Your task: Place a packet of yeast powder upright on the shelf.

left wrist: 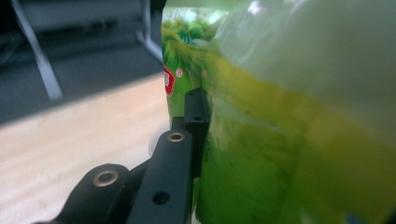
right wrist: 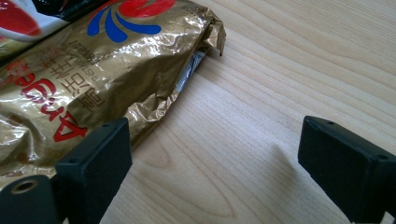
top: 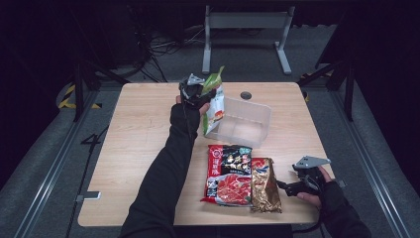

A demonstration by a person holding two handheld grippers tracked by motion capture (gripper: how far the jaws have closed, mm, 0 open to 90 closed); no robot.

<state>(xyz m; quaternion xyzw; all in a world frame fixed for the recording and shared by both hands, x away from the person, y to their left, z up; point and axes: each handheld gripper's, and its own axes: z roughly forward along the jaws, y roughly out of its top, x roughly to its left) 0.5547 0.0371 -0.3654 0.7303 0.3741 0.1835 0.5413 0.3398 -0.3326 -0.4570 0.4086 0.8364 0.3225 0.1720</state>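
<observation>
A green and white snack bag [top: 214, 104] hangs upright over the left rim of a clear plastic container [top: 257, 109] at the back of the table. My left gripper [top: 204, 92] is shut on the bag's upper part. In the left gripper view one black finger [left wrist: 195, 116] presses flat against the green bag [left wrist: 280, 140], which hides the other finger. My right gripper [top: 286, 187] rests low at the front right, open, just right of a gold foil packet [top: 265, 186]. In the right gripper view the gripper [right wrist: 215, 154] has bare wood between its fingers and the gold packet [right wrist: 93, 70] beside the left one.
A red and black food packet [top: 229, 173] lies flat against the gold one, in front of the container. The wooden table [top: 138, 148] has a round grommet hole [top: 245, 95] behind the container. A grey metal frame [top: 245, 22] and cables stand on the floor beyond.
</observation>
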